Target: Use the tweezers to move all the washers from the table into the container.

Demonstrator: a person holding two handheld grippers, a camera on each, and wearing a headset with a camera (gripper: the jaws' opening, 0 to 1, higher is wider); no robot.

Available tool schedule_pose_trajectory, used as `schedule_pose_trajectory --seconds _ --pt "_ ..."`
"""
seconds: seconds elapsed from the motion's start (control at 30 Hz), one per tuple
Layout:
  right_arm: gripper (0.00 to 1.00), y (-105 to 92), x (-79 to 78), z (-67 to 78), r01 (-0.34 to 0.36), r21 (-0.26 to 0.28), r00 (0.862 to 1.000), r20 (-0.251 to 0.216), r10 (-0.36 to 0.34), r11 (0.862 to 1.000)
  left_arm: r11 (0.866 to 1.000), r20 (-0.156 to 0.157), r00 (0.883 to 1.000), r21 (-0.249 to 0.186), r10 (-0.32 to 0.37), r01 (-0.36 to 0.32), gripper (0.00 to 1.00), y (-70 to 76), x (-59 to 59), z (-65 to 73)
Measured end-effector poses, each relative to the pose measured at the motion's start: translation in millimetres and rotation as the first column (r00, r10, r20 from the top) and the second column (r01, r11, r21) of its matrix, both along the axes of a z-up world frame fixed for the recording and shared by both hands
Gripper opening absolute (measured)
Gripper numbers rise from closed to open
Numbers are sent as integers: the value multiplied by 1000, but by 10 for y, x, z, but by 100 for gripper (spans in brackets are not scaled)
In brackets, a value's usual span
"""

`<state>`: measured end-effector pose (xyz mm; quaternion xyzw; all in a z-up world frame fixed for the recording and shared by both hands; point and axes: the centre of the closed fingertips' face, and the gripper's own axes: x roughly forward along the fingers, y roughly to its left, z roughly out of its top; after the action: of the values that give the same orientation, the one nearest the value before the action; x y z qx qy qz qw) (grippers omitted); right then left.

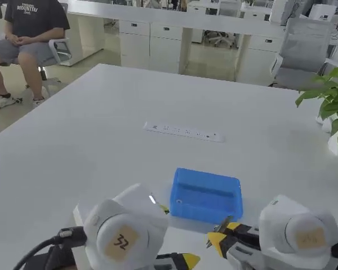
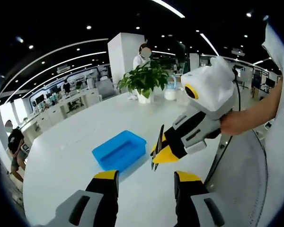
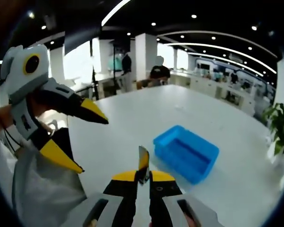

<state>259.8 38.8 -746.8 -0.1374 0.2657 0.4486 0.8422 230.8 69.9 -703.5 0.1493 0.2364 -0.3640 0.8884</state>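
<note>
Tweezers (image 3: 143, 158) pinched in right tool (image 3: 143, 178), tips projecting forward, presumably for reach when picking; held over bench (image 3: 132, 118) near blue container (image 3: 187, 152). Left tool (image 2: 146, 182) spread, empty, likely free to assist.

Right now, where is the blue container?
In the head view the blue container sits on the table at lower centre, just beyond the left gripper and right gripper, before the power strip.

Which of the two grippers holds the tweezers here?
The right gripper: its jaws are shut on the tweezers. The left gripper has open jaws with nothing between them.
</note>
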Motion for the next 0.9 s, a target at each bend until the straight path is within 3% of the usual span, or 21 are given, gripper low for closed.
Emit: schedule_pose_trajectory --seconds 0.1,0.37,0.5,0.67,0.83,0.9 --pt "5 25 -97 -21 -30 -32 999 15 31 999 999 -3 999 -4 -33 33 32 -94 -36 30" --pt "5 131 -325 -75 -88 -65 995 34 90 994 994 27 994 27 -110 110 20 -329 -103 106" --pt "5 132 -425 -86 -110 -91 992 50 115 990 988 23 988 35 -150 150 10 -388 -161 147" --pt "5 113 -481 -81 -117 -97 991 57 123 988 971 6 974 74 -228 227 0 -453 -263 120" --pt "5 81 -515 -107 -129 -120 988 63 138 984 953 6 961 126 -277 274 0 -480 -310 96" --pt "5 62 -516 -119 -136 -137 986 75 147 981 938 17 949 158 -314 307 0 -485 -326 81"
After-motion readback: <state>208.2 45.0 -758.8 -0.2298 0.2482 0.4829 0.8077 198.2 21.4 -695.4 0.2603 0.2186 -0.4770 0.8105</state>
